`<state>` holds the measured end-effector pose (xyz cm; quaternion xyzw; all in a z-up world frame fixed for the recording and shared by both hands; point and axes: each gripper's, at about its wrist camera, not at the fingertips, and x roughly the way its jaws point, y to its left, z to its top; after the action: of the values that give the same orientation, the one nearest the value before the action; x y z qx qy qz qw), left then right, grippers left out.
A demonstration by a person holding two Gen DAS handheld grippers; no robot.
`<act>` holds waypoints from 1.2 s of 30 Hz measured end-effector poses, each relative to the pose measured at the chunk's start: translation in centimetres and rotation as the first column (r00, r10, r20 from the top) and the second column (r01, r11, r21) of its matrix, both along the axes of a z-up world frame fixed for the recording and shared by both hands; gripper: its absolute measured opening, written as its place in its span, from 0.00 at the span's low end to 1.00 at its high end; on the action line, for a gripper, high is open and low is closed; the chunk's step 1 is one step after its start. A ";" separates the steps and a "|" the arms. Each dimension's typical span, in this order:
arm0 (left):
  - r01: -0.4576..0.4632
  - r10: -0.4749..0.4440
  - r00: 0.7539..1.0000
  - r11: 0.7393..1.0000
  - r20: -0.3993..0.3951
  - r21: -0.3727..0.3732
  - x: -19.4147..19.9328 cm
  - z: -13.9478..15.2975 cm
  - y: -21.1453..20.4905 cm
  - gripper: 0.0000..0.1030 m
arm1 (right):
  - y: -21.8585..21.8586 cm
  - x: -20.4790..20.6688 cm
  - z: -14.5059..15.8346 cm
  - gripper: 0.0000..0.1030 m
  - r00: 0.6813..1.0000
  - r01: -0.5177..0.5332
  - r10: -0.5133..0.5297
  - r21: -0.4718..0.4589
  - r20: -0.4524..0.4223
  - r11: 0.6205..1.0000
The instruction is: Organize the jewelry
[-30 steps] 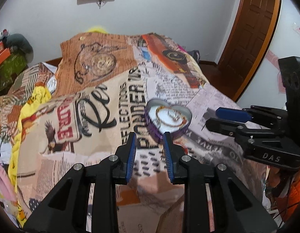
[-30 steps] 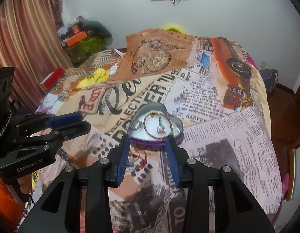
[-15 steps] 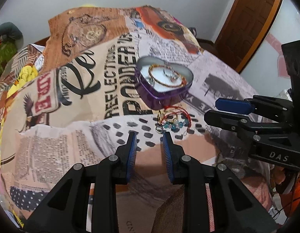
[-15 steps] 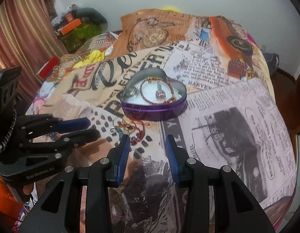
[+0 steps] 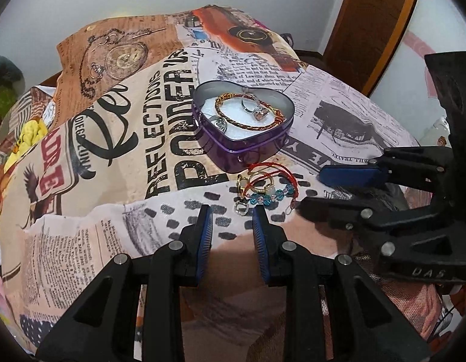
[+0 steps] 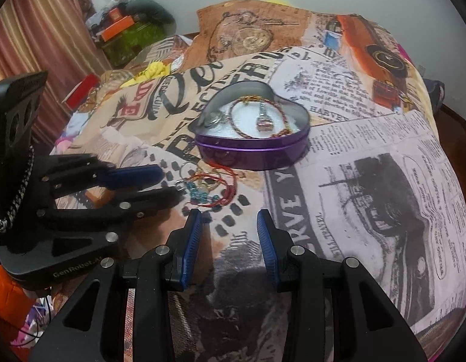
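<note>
Jaws of both grippers parted, empty; one heart tin, one loose jewelry pile.

Both wrist cams low over bedspread, facing forward, near; 2 views share heart tin.

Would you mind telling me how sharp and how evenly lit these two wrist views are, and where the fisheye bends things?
Left wrist: the tin and loose jewelry are sharp; the door bows with the fisheye; corners are black. Right wrist: the tin is sharp, the bedspread bulges like a dome, and the tongs cast a soft shadow. Lighting is soft, with no strong glare.
</note>
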<state>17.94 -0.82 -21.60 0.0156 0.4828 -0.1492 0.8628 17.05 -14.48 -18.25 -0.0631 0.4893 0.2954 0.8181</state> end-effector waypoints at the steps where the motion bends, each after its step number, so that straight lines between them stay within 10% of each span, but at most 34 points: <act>1: 0.006 -0.006 1.000 1.000 -0.001 -0.004 0.1 -0.1 0.0 0.26 | 0.2 0.1 0.0 0.33 1.000 -0.009 0.009 -0.006 0.004 1.000; 27: -0.011 0.012 0.999 0.999 0.033 -0.042 -0.3 0.4 0.8 0.08 | 2.5 1.1 -0.6 0.33 0.994 -0.104 0.105 -0.055 0.026 0.993; 36: -0.049 0.053 0.997 0.996 0.057 -0.070 -0.7 1.8 1.7 0.08 | 2.9 -0.1 -0.3 0.08 0.983 -0.163 0.168 -0.071 0.074 0.984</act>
<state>17.20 0.83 -19.80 -0.0221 0.4522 -0.1430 0.8801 16.99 -11.53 -18.55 -0.1420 0.4585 0.3437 0.8071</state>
